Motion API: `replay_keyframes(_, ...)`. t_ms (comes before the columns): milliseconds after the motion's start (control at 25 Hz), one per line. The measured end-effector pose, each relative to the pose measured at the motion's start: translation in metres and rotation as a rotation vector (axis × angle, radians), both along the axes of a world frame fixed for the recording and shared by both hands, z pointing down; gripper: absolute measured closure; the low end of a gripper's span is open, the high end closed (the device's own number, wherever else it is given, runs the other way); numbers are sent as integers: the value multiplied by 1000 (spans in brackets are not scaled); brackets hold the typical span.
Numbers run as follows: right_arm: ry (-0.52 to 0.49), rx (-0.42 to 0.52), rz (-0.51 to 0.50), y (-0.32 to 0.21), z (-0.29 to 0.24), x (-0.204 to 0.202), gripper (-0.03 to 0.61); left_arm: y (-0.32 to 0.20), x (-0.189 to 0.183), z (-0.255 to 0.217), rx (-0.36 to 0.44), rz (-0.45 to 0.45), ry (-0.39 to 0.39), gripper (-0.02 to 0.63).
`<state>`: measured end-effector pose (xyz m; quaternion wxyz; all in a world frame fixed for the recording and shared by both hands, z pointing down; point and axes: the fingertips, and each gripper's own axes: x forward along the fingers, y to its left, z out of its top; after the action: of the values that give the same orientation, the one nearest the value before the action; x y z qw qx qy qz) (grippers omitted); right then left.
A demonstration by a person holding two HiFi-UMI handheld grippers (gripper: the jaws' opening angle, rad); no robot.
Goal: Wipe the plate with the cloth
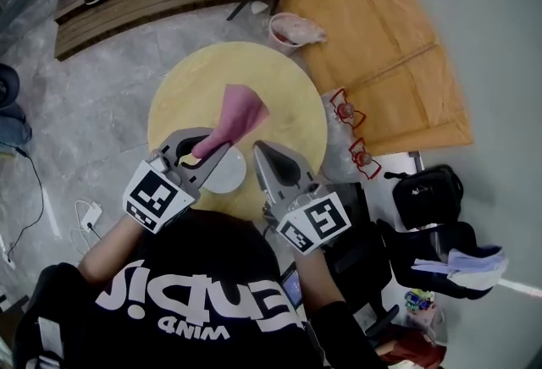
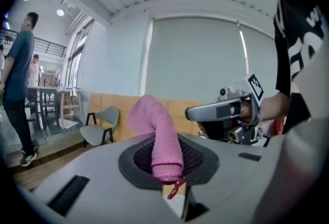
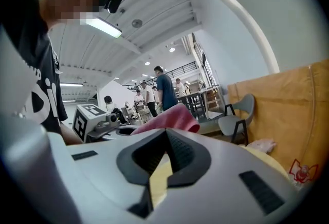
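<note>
Between the clenched jaws of the left gripper (image 1: 201,157) sits one end of the pink cloth (image 1: 239,112), its long axis pointing far-right over the round table (image 1: 288,84). Beneath lies the white plate (image 1: 229,178). The right gripper (image 1: 261,149) is closed, empty.

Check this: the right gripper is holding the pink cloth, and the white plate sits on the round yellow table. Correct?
One error: the left gripper holds the pink cloth, not the right. The left gripper view shows its jaws shut on it. The white plate does sit on the round yellow table.
</note>
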<state>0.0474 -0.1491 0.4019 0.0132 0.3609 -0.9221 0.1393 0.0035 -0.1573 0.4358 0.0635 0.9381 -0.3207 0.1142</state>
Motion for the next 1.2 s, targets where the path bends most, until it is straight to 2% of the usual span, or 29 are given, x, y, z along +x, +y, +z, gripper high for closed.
replay_keyframes(160,-9,58,-20,6,-11,-4,555,3,6,-11,24,12,33,563)
replay_keyframes(280,2,80,-19,4,-14,-5,557,3,10,-16,1,15,46,563)
replay_keyframes(600,-15,75,-13,-1,-12,-2,557,-2,14,-9,46,22,37,563)
replay_keyframes(920,-15,69,-22,-2,-11,0,557,-1,15,-9,19,20,32,563)
replay_keyframes(1040,-23,71,-17,-4,-13,1,557,-3,15,-9,35,21,31,563)
replay_keyframes(1200,-48,65,-2,-5,-14,2,557,1,16,-13,-18,19,38,563)
